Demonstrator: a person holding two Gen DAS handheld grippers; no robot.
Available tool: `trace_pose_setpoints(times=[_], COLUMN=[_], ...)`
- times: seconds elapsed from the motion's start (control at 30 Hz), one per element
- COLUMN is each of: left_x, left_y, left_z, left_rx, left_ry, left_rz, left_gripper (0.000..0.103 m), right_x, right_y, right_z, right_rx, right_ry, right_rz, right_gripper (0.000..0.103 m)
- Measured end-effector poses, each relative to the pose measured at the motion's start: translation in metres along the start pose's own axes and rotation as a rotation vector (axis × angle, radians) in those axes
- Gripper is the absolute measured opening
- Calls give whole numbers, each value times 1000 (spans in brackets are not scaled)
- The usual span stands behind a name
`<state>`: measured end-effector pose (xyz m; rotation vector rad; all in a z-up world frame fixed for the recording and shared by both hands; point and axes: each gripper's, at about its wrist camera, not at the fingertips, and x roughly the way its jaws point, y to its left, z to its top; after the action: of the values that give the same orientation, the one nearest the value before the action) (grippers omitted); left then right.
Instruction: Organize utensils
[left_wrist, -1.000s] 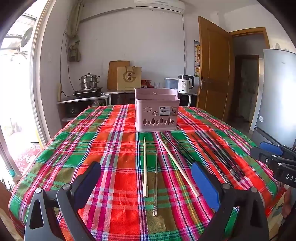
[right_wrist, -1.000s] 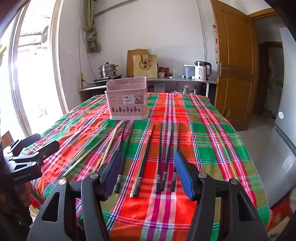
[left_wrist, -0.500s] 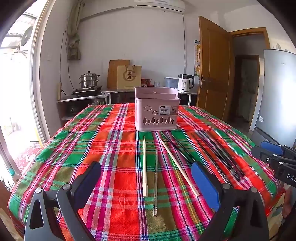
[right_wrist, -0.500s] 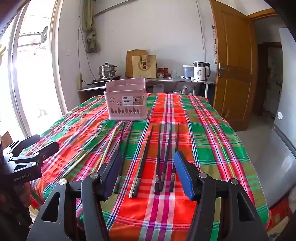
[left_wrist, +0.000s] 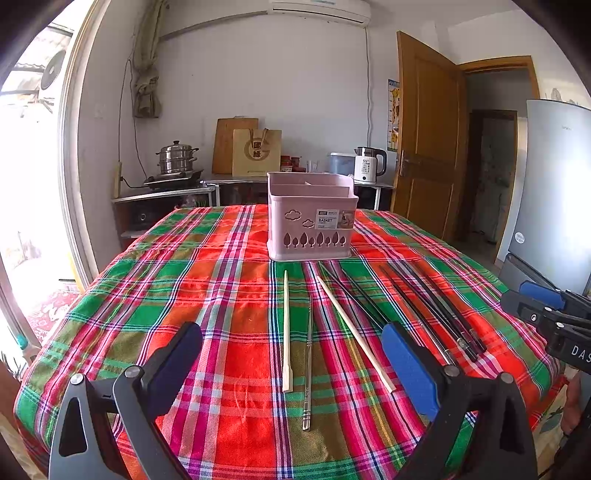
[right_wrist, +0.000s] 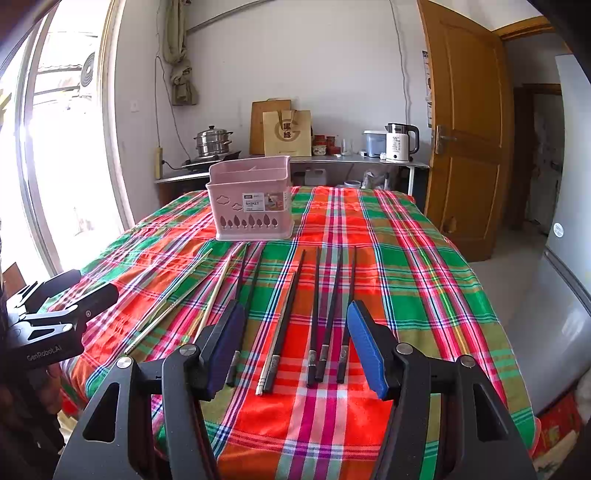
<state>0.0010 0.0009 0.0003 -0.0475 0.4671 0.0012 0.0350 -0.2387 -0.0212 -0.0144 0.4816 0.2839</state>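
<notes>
A pink utensil basket (left_wrist: 312, 221) stands upright mid-table; it also shows in the right wrist view (right_wrist: 253, 206). Two pale wooden chopsticks (left_wrist: 286, 328) (left_wrist: 354, 332) and a metal chopstick (left_wrist: 307, 365) lie in front of my left gripper (left_wrist: 291, 365), which is open and empty above the near edge. Several black chopsticks (right_wrist: 327, 314) and another dark one (right_wrist: 284, 321) lie in front of my right gripper (right_wrist: 295, 347), also open and empty. Each gripper shows at the edge of the other's view, the right one (left_wrist: 546, 314) and the left one (right_wrist: 55, 314).
The table wears a red and green plaid cloth (left_wrist: 166, 295). A counter behind holds a steamer pot (left_wrist: 175, 160), a paper bag (left_wrist: 256, 153) and a kettle (left_wrist: 369, 166). A wooden door (left_wrist: 428, 140) and a fridge (left_wrist: 554, 192) stand at the right.
Both grippers have drifted slightly; the scene sits a little lower and closer in the right wrist view. Nothing on the table has moved.
</notes>
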Motion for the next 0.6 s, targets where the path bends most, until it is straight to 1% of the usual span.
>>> trace_pose_setpoints(times=[0.6], left_x=[-1], left_y=[-1], left_z=[3], left_rx=[1], left_ry=[0], left_rz=[-5], left_gripper=[98], right_x=[0], right_y=[0], right_z=[1], right_rx=[1], right_ry=[-1], right_rz=[-1], right_gripper=[59])
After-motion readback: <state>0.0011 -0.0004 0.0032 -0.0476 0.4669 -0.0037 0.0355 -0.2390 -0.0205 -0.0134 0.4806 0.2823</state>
